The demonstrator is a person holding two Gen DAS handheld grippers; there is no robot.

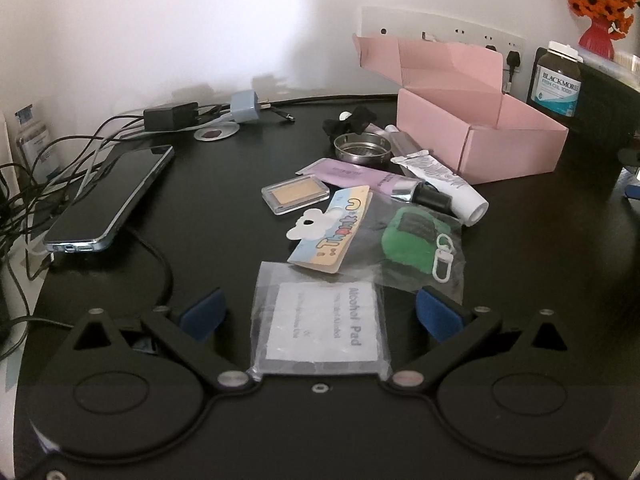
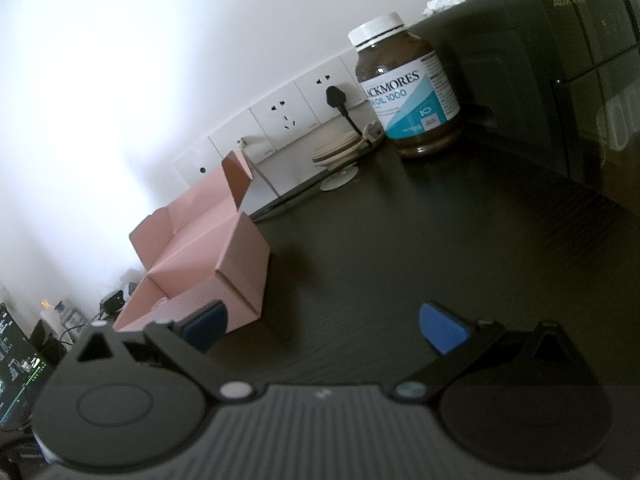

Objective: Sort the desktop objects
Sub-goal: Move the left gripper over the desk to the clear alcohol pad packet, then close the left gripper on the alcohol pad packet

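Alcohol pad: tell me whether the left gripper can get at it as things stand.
Probably yes. The alcohol pad lies flat between the open fingers of the left gripper, with nothing on top of it.

A dark, almost black bench (image 1: 540, 240) with a faint wood grain fills the near scene. Behind it rises a plain white wall (image 1: 160, 20), bright with soft, diffuse light and faint grey shadows. A row of white wall sockets (image 2: 280, 116) runs along the wall's foot at the far right, one holding a black plug (image 2: 334, 98). A tall black cabinet (image 2: 560, 80) stands on the far right.
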